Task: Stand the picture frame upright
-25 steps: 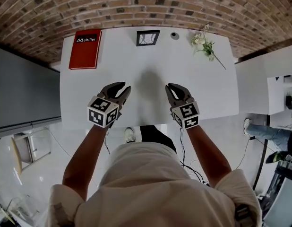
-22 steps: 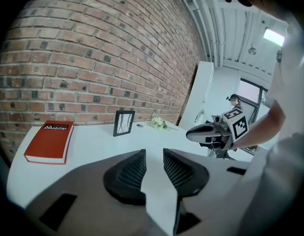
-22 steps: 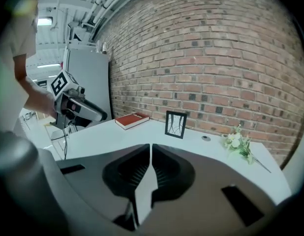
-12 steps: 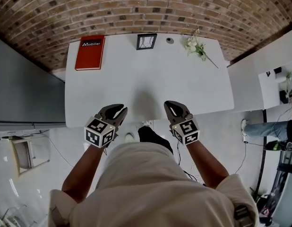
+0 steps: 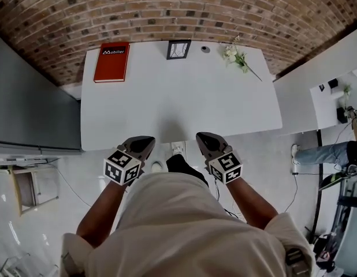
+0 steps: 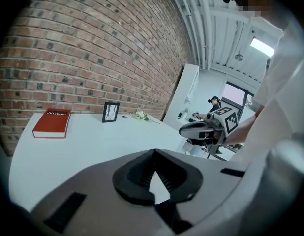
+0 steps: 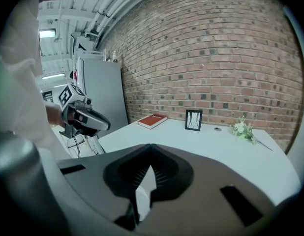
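Note:
The black picture frame stands upright at the far edge of the white table, by the brick wall. It also shows in the left gripper view and in the right gripper view. My left gripper hangs at the table's near edge, far from the frame. Its jaws are closing and the tips meet with nothing between them. My right gripper sits beside it at the same edge, shut and empty.
A red book lies at the far left of the table. A sprig of white flowers lies at the far right, with a small round object beside the frame. A grey cabinet stands to the left. A person's leg is at the right.
Both grippers have drawn back from over the table to its near edge. The left gripper's jaws have gone from spread to closed. The frame has not moved.

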Demonstrator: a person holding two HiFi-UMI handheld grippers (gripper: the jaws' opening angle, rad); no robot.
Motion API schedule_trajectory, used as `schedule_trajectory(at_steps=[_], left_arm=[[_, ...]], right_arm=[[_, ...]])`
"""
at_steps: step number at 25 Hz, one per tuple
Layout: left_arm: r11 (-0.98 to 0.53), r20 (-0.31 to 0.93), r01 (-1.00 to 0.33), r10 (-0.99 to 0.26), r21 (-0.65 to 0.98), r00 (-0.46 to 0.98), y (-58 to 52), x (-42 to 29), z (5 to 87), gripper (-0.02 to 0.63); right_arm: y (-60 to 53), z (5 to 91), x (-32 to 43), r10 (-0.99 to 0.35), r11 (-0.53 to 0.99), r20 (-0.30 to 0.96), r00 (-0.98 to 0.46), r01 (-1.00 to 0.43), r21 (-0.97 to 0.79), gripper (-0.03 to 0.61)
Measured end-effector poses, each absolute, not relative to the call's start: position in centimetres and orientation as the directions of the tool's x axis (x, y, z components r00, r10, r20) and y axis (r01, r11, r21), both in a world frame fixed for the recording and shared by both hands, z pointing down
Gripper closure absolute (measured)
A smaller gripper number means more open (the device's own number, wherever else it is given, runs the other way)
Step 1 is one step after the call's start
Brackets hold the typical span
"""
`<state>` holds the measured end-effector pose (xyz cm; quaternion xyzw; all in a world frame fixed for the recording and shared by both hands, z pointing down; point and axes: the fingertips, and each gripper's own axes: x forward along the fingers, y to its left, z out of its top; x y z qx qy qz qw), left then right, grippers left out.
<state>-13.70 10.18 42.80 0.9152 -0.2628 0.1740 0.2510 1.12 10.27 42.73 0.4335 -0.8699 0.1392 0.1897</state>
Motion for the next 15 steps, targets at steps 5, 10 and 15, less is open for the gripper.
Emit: schedule_trajectory(at_steps=[5, 10, 15], left_arm=[[-0.74, 0.444, -0.557, -0.383, 0.378, 0.81, 11.2, -14.6, 42.9, 0.62], [-0.745, 0.439, -0.554, -0.385, 0.371, 0.812, 11.9, -15.2, 42.5, 0.619], [-0.753, 0.432, -0.549, -0.385, 0.363, 0.815, 12.0, -15.2, 42.2, 0.62]], right_arm=[[11.4, 42.7, -0.5, -0.694, 0.599, 0.445, -0.567, -0.797, -0.08, 0.575], [12.3, 42.4, -1.1, -0.689, 0.603, 0.448, -0.57, -0.793, -0.083, 0.574], [12.4, 42.1, -1.0, -0.701, 0.599, 0.437, -0.563, -0.798, -0.067, 0.575]])
